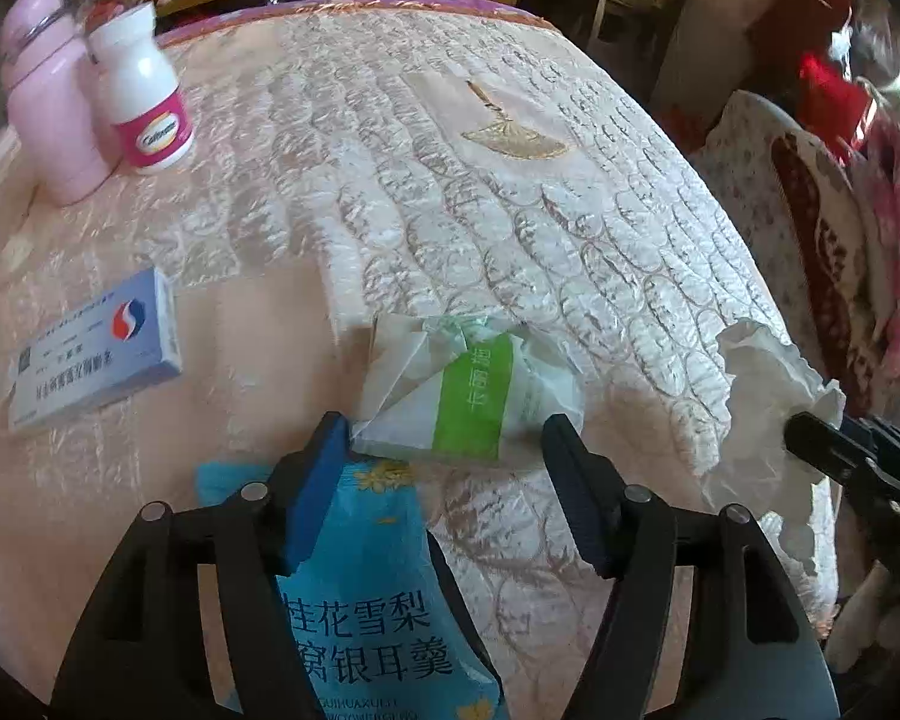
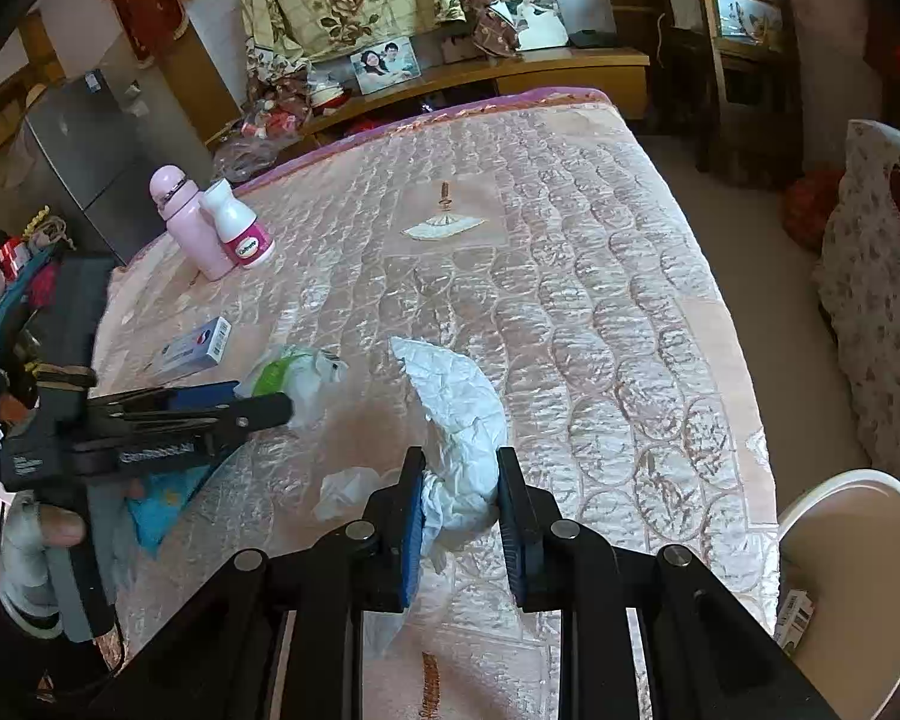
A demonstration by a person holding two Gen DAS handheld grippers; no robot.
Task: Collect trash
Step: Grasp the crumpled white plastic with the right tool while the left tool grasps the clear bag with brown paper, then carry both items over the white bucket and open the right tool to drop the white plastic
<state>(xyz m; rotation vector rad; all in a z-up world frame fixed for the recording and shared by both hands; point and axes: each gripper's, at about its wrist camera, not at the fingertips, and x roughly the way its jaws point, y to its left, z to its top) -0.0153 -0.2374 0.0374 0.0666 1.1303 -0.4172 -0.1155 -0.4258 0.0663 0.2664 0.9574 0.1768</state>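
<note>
Bedroom scene, 2 wrist views over a bed [image 2: 570, 252] with a pale quilted cover. Landmark for all places: green-striped wrapper [image 1: 468, 396], crumpled, lying on the cover.

Left hand-held gripper [image 1: 447, 450]: jaws parted wide, straddling the near edge of the green-striped wrapper, 1 blue pad at its left corner, the other just off its right side; not pressing, nothing held. Under that gripper, nearer the camera than the wrapper: blue snack packet [image 1: 366, 570], flat on the cover.

Right hand-held gripper [image 2: 459, 498]: clamped tight on crumpled white tissue [image 2: 459, 414], bunched between both pads, to the right of the wrapper. Whether lifted clear of the cover or touching it: cannot tell. Small white scrap [image 2: 345, 489] lying loose between wrapper and held tissue, nearer the camera.

Left of the wrapper: flat medicine box [image 1: 93, 354]. Far beyond and left of it: pink flask [image 1: 48, 108] beside white pill bottle [image 1: 144, 102], both upright. Probably not trash. Well right of the wrapper, past the bed edge: white bin [image 2: 858, 570], likely the drop point.

Step in hand, as judged: left grasp of the wrapper. Best done by lowering until both pads flank the thickest bunched part, closing on the wrapper alone, keeping clear of quilt fabric and the blue packet beneath. Thin film, likely to slip; firm, centred pinch advised.
</note>
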